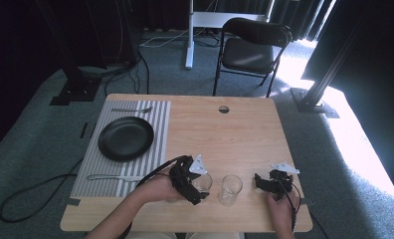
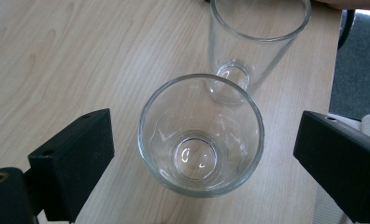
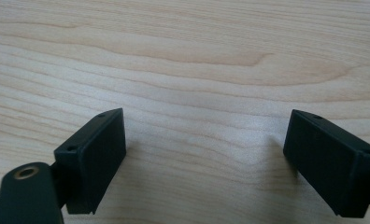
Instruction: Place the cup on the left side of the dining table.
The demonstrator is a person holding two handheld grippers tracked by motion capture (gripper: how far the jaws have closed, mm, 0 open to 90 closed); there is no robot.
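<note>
Two clear drinking glasses stand upright near the table's front edge. The nearer glass sits between the jaws of my left gripper, which is open with a gap on both sides of the glass. The second glass stands just beyond it, close but apart. My right gripper rests low over bare wood to the right of the glasses, jaws wide open with nothing between them.
A black plate lies on a striped placemat at the table's left, with a fork behind it and a knife in front. A black chair stands beyond the table. A small hole marks the table's far side.
</note>
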